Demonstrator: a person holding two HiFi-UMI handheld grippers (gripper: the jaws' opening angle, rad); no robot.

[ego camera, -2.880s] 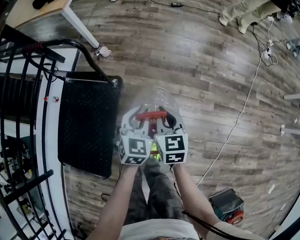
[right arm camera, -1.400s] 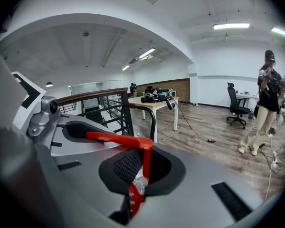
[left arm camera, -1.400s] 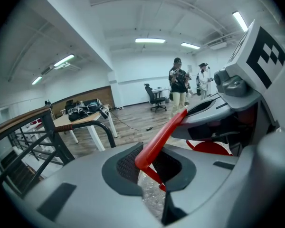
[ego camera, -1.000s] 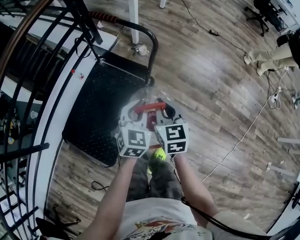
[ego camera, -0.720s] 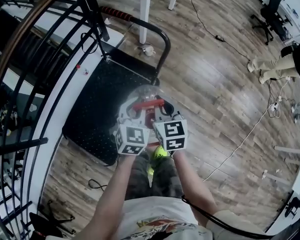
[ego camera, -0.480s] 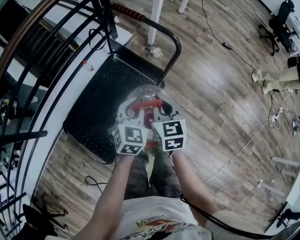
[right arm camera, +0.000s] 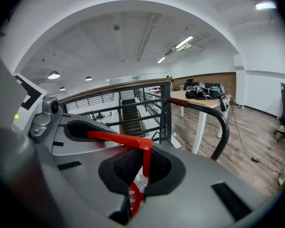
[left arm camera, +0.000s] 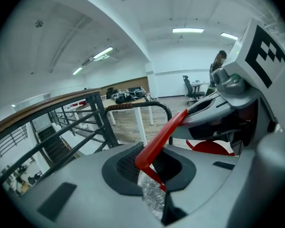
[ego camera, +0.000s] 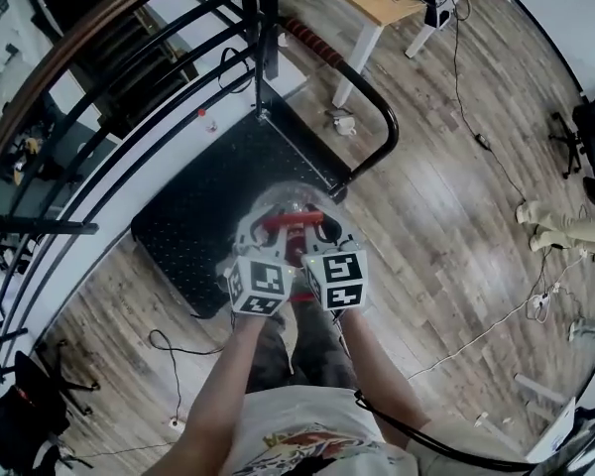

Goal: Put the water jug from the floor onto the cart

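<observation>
Both grippers hold the water jug by its red handle. The left gripper is closed tight on the left end of the handle. The right gripper is closed tight on the right end, where the handle bends down. The two grippers are side by side, very close to each other.

The jug is up off the wood floor. It hangs over the near right part of the cart, which has a flat black deck. The jug is clear and hard to see from above, so I can't be sure its bottom is off the deck, but it looks like it hangs in the air. The cart's push bar is just past the jug, on the far right. A black railing runs along the left side of the cart.

This looks like the carrying step, and it is almost done. Next, the jug should go a little more toward the middle of the deck, away from the edge. Then both grippers should go down together, slowly and level, so the jug lands flat and does not tip. The jaws should let go only after that.
</observation>
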